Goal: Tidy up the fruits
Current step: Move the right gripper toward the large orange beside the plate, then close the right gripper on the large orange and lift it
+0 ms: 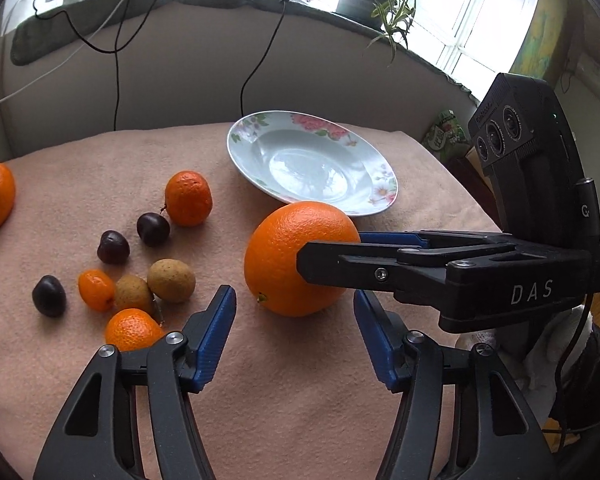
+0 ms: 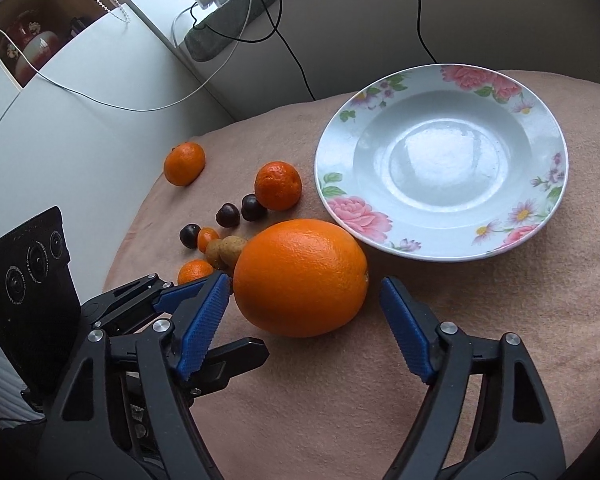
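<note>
I am looking at a large round orange (image 2: 300, 278) sitting on a pinkish-beige fleece cloth (image 2: 340, 392) just beside a floral white ceramic plate (image 2: 440, 160), below a grey sill with cables and a potted plant (image 1: 374, 0). My right gripper (image 2: 304, 320) is straddling the orange, jaws apart and not touching, while my left gripper (image 1: 294, 316) is hanging with jaws apart and nothing between them.

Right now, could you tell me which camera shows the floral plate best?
The right wrist view: the floral plate fills the upper right, whole and unobstructed. The left wrist view shows the floral plate farther off, its near rim hidden behind the big orange.
</note>
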The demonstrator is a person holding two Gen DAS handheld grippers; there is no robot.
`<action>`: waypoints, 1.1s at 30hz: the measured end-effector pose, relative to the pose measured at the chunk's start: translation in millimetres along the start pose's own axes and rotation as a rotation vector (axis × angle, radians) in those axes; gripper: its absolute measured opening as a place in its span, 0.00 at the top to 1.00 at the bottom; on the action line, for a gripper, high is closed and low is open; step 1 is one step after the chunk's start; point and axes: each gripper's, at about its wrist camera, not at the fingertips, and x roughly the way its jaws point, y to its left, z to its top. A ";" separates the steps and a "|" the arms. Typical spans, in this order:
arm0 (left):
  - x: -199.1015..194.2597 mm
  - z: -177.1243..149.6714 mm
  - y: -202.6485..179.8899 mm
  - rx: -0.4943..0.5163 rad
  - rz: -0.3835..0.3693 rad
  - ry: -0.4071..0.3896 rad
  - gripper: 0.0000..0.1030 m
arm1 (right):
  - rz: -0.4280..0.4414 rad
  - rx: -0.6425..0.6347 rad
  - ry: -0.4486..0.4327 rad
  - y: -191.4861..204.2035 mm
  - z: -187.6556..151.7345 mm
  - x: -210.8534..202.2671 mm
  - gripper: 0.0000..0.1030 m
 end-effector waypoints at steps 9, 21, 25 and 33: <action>13.9 1.2 0.3 0.003 -0.011 0.030 0.48 | 0.008 0.005 0.016 -0.2 1.0 3.9 0.27; 9.0 2.4 -2.5 0.015 0.003 0.017 0.49 | 0.017 0.002 0.007 4.0 0.3 0.1 0.27; 1.0 4.3 -5.3 0.022 0.006 -0.002 0.49 | 0.017 -0.009 -0.019 9.0 1.7 -8.7 0.28; -6.8 21.3 -14.7 0.058 0.000 -0.044 0.49 | -0.002 -0.027 -0.084 11.2 12.0 -32.3 0.28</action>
